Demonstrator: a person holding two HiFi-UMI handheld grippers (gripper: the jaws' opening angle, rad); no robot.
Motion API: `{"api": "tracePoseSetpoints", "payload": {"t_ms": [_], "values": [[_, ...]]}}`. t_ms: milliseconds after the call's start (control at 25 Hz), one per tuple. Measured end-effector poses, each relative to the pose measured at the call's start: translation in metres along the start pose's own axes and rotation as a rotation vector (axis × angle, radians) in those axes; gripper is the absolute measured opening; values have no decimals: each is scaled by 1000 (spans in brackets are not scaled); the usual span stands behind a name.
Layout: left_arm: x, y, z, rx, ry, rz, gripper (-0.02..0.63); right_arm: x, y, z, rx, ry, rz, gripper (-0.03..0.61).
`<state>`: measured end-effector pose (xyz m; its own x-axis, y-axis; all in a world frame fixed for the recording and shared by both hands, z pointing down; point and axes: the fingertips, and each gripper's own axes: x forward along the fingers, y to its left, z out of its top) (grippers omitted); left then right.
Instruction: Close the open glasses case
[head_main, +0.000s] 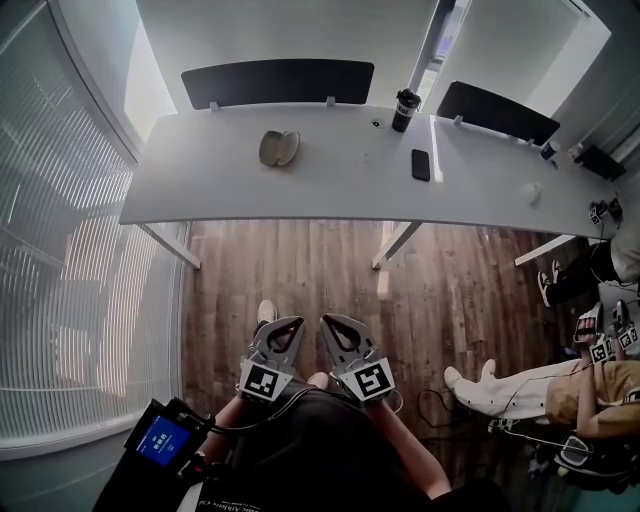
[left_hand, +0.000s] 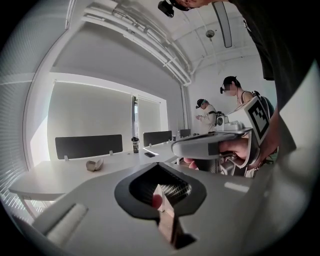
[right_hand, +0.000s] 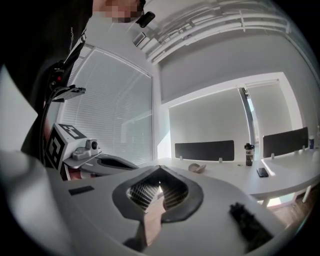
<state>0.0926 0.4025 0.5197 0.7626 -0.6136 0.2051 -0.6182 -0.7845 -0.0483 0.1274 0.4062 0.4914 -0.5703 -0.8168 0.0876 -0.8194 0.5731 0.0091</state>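
The open glasses case (head_main: 279, 148) is beige and lies on the white desk (head_main: 330, 190), left of the middle, its two halves spread apart. It shows small and far off in the left gripper view (left_hand: 94, 164) and in the right gripper view (right_hand: 197, 168). Both grippers are held close to the person's body, over the wooden floor and well short of the desk. My left gripper (head_main: 295, 324) and right gripper (head_main: 328, 322) sit side by side. Each has its jaw tips meeting with nothing between them, as seen for the left (left_hand: 157, 163) and the right (right_hand: 160, 167).
A black tumbler (head_main: 405, 110) and a dark phone (head_main: 421, 165) stand on the desk to the right of the case. Black divider panels (head_main: 277, 82) line its far edge. Desk legs (head_main: 396, 245) reach the floor. A seated person (head_main: 540, 385) is at the right, and window blinds (head_main: 60, 250) fill the left.
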Motion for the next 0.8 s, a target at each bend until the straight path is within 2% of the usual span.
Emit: {"api": "tracePoseSetpoints", "payload": {"t_ms": [800], "values": [[-4,7,-8,-7,19,27,6,1,1,-7,-1,16,-8,-2]]}}
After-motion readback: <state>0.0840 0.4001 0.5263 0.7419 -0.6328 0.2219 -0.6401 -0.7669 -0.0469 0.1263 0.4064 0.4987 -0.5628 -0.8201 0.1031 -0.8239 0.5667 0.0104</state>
